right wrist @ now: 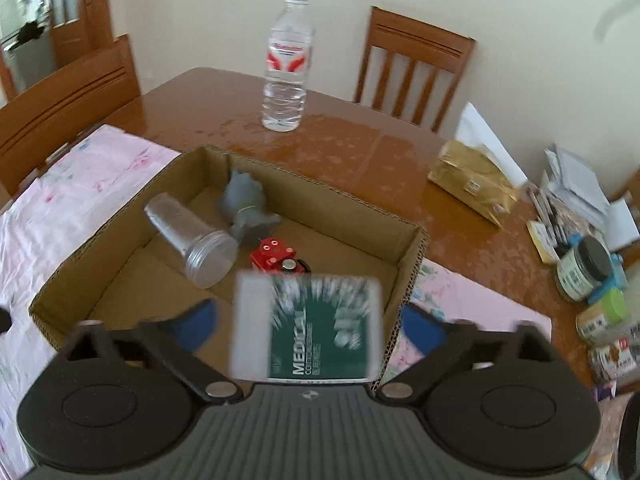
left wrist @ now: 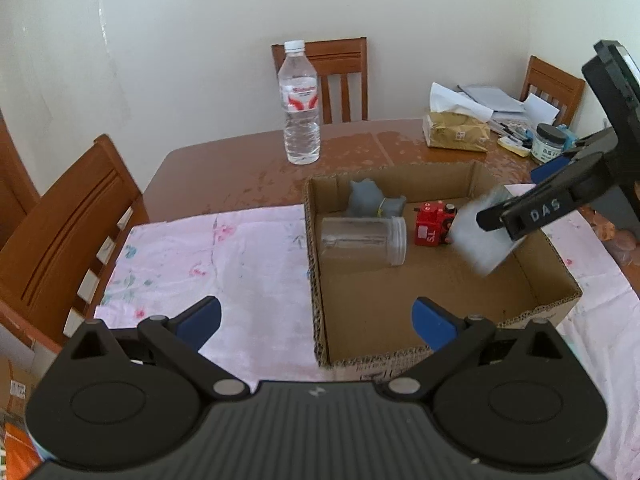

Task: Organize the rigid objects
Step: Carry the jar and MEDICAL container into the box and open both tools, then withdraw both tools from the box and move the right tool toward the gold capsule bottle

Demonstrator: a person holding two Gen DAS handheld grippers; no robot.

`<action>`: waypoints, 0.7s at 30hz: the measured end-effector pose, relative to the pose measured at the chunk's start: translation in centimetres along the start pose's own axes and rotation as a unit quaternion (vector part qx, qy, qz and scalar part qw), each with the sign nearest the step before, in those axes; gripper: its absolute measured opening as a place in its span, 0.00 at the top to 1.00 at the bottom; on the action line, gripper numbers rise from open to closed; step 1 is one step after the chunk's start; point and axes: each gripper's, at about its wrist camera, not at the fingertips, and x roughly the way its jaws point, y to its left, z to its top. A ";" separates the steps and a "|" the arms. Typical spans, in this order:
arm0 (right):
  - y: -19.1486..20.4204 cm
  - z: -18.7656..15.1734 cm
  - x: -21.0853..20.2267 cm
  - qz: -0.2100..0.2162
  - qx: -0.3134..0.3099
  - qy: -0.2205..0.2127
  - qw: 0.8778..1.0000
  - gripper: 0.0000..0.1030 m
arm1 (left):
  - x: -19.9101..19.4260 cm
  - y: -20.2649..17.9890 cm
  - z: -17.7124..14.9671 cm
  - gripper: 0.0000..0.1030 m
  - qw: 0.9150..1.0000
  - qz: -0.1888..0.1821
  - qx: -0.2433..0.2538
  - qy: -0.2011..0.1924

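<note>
An open cardboard box [left wrist: 532, 308] [right wrist: 404, 248] lies on a pink cloth. Inside lie a clear plastic jar [left wrist: 364, 240] [right wrist: 192, 240] on its side, a grey figurine [left wrist: 368, 200] [right wrist: 244, 204] and a red toy [left wrist: 432, 224] [right wrist: 276, 258]. A green-and-white medical packet [right wrist: 308, 332] [left wrist: 484, 236], blurred, is in mid-air over the box's right part, between the spread fingers of my right gripper [right wrist: 310, 322] [left wrist: 496, 216], which is open. My left gripper [left wrist: 316, 320] is open and empty, above the box's near left wall.
A water bottle [left wrist: 301, 104] [right wrist: 286, 68] stands on the wooden table [left wrist: 224, 176] behind the box. A gold tissue pack [left wrist: 456, 132] [right wrist: 472, 180], papers and jars [right wrist: 584, 268] crowd the right side. Wooden chairs [left wrist: 68, 232] surround the table.
</note>
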 end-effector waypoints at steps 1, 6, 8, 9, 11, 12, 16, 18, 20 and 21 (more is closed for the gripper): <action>0.0 -0.2 -0.3 0.000 0.005 -0.005 1.000 0.00 | -0.2 0.1 -0.3 0.02 1.000 0.000 -0.001 -0.001; 0.5 -1.5 -2.0 -0.019 0.015 -0.023 0.999 0.00 | -0.9 0.3 -1.9 0.02 1.000 0.015 0.003 -0.002; 0.6 -2.4 -2.8 -0.012 0.032 -0.022 0.999 0.00 | -1.3 0.6 -2.5 0.01 1.000 0.007 0.000 -0.002; 0.8 -2.9 -3.2 -0.011 0.037 -0.025 0.999 0.00 | -1.3 0.7 -2.8 0.01 1.000 0.006 0.001 -0.001; 1.1 -3.9 -3.9 -0.015 0.047 -0.024 0.998 0.00 | -1.3 0.8 -3.3 0.01 1.000 0.018 0.000 0.009; 1.3 -4.5 -4.1 -0.017 0.052 -0.024 0.998 0.00 | -1.4 0.9 -3.6 0.01 1.000 0.019 0.000 0.011; 1.9 -6.8 -5.1 -0.013 0.070 -0.015 0.997 0.00 | -1.7 1.2 -4.6 0.01 1.000 0.016 -0.006 0.017; 2.3 -7.7 -5.4 -0.015 0.069 -0.011 0.997 0.00 | -1.7 1.3 -5.1 0.01 1.000 0.014 -0.010 0.020; 2.9 -8.7 -5.6 -0.014 0.070 -0.008 0.997 0.00 | -1.6 1.3 -5.7 0.01 0.999 0.013 -0.012 0.027; 3.1 -9.2 -5.7 -0.012 0.070 -0.006 0.997 0.00 | -1.5 1.2 -5.9 0.01 0.999 0.012 -0.012 0.029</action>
